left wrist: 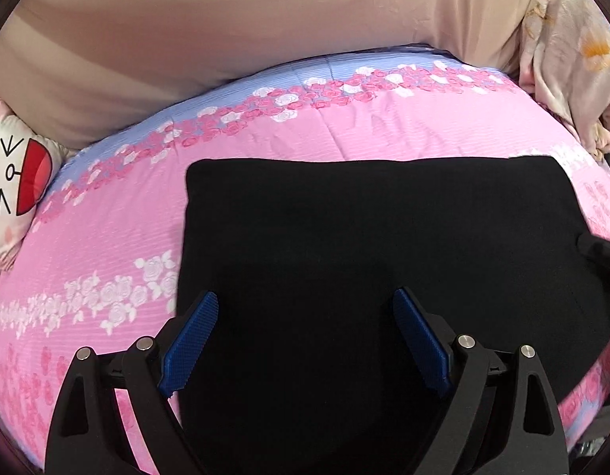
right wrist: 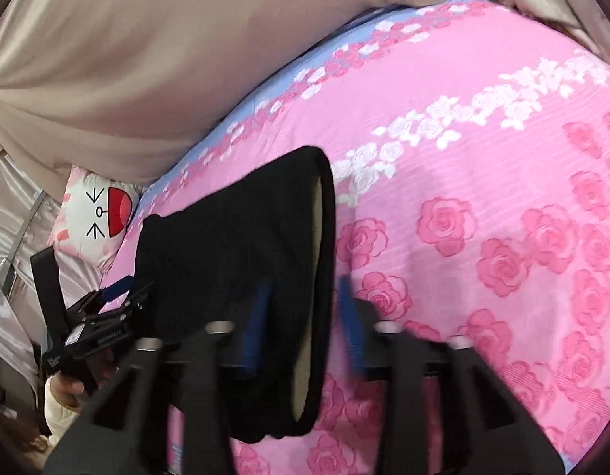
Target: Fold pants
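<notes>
My left gripper hovers wide open and empty over the black pants, lying flat on the pink bedspread, while my right gripper straddles their lifted edge, grip uncertain through blur; they look soft and limp, best pinched at edges.

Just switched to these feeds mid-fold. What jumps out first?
The black pants dominate, lying as a flat folded block on the pink rose-print bedspread. The left hand-held gripper hovers open over their near edge, while the right hand-held gripper straddles the pants' right edge, blurred. A white cartoon-face pillow sits at the bed's far left, against beige fabric.
</notes>
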`<state>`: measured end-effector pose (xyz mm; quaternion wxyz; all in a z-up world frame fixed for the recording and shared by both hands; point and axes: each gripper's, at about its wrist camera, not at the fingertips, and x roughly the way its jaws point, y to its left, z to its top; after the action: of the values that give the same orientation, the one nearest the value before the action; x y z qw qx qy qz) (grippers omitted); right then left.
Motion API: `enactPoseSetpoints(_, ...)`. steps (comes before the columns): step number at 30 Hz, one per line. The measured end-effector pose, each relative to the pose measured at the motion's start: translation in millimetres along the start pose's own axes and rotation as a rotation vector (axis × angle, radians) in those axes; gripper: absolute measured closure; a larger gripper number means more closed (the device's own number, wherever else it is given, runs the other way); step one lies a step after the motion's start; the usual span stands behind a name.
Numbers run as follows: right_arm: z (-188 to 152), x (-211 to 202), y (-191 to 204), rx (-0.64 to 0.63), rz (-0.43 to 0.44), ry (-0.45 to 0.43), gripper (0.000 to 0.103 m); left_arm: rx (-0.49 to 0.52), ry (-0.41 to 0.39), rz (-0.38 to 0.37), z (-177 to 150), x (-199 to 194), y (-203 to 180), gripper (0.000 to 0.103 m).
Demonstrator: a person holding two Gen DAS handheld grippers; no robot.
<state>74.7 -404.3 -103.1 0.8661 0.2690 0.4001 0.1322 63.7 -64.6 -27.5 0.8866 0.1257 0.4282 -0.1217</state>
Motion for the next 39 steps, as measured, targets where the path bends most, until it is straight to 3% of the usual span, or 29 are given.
enactPoseSetpoints(4, -5.8, 2.1, -2.2, 0.030, 0.069, 0.073, 0.043, -0.110, -0.010, -0.039, -12.4, -22.9, 37.3, 0.016)
enactPoseSetpoints(9, -23.3, 15.7, -7.1, 0.084, 0.158, 0.130, 0.043, -0.197, 0.074, -0.110, -33.4, -16.1, 65.5, 0.016)
enactPoseSetpoints(11, -26.4, 15.9, -2.6, 0.068, 0.156, 0.125, 0.043, -0.200, 0.107, -0.134, -40.4, -7.6, 64.3, 0.014)
enactPoseSetpoints(16, -27.2, 20.4, 5.3, 0.065, 0.164, 0.135, 0.044, -0.329, 0.151, -0.248, -47.9, 10.3, 74.4, 0.012)
enactPoseSetpoints(26, -24.4, 27.9, 10.2, 0.095, 0.157, 0.136, 0.042, -0.346, 0.157, -0.360, -45.4, 13.4, 84.9, 0.016)
enactPoseSetpoints(29, -20.9, 35.8, 11.7, 0.095, 0.158, 0.124, 0.044, -0.285, 0.146, -0.374, -39.2, 14.3, 69.5, 0.029)
enactPoseSetpoints(34, -23.6, 30.8, 10.9, 0.126, 0.153, 0.098, 0.064, -0.311, 0.154, -0.432, -35.5, 14.2, 73.1, 0.051)
enactPoseSetpoints(39, -25.1, 19.6, 19.4, 0.102, 0.113, 0.067, 0.069, -0.247, 0.122, -0.377, -33.8, -2.3, 65.8, 0.065)
